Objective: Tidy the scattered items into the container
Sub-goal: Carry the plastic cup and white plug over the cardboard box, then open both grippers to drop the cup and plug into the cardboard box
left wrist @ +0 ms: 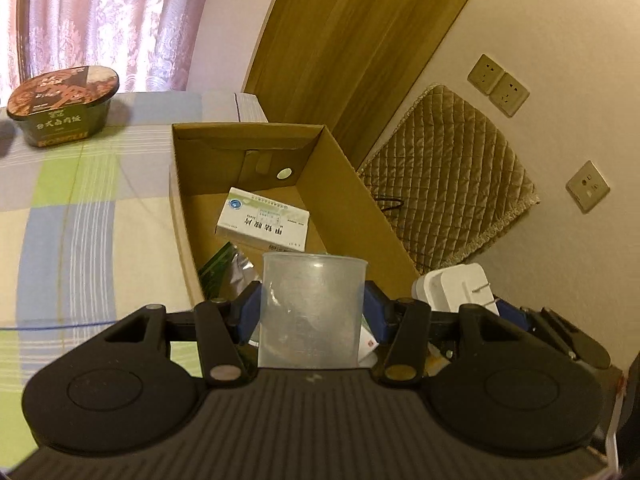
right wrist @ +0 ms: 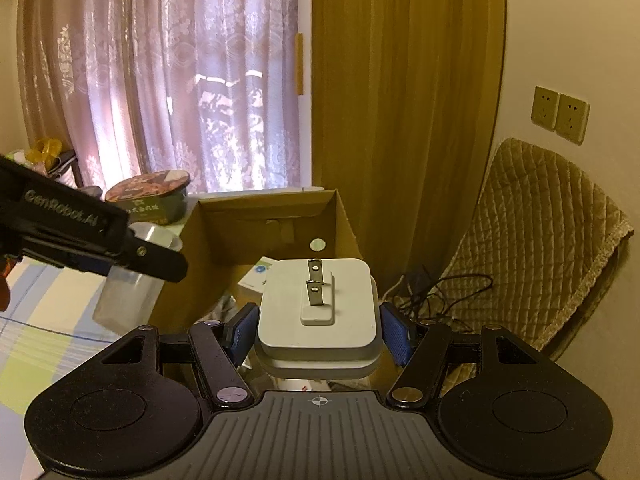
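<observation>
Held right in front of the left wrist camera, a clear plastic cup (left wrist: 310, 312) stands upright between the blue pads of the left gripper (left wrist: 311, 308), which press on both its sides; the right gripper (right wrist: 318, 330) likewise clamps a white charger (right wrist: 318, 308) by its flanks, prongs pointing away from the camera.

Going down in size: the bed (left wrist: 80, 208) with its checked sheet carries everything; the cardboard box (left wrist: 192, 248) sits at its edge beside the wall, open at the top; a quilted cushion (left wrist: 452, 184) leans against the wall beyond the box; an instant noodle bowl (left wrist: 64, 106) waits at the far part of the bed, well apart from the box and not yet tidied; inside the box lie a white medicine carton (left wrist: 264, 220) near the middle of the floor and a green packet (left wrist: 218, 266) against the near wall.

Both held things hang over the near end of the box, so the step in hand looks like the release; to do it well, I would lower each one until it is below the rim and near the box floor before easing the jaws apart; the cup is light and may tip or roll, so it should go down base first on a bare patch, clear of the carton; the charger is heavier, so set it down apart from the cup; the two grippers are close together, so release one at a time.
</observation>
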Demonstrator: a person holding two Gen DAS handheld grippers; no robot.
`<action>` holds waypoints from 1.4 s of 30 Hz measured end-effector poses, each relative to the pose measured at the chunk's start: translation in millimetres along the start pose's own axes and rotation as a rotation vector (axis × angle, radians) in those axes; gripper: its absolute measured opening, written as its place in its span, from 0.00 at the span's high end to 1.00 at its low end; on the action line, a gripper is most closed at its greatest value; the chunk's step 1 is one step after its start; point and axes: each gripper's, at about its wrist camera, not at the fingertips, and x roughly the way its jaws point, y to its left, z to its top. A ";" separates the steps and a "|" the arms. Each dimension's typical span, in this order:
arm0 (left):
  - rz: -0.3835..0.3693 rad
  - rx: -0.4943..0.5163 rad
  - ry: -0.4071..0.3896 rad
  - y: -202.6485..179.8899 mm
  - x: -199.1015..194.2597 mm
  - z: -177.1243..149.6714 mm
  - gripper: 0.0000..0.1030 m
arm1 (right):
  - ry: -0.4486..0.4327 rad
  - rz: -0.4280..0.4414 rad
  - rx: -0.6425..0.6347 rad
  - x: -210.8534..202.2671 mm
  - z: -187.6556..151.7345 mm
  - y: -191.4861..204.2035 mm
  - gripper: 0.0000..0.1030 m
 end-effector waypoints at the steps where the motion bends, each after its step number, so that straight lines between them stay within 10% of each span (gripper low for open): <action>1: 0.000 0.000 0.002 -0.1 3.5 1.9 0.53 | 0.002 0.000 0.000 2.5 0.0 -1.0 0.35; 42: 0.071 -0.068 0.002 43.9 5.6 -0.4 0.34 | 0.039 0.018 -0.009 33.9 -1.3 6.3 0.35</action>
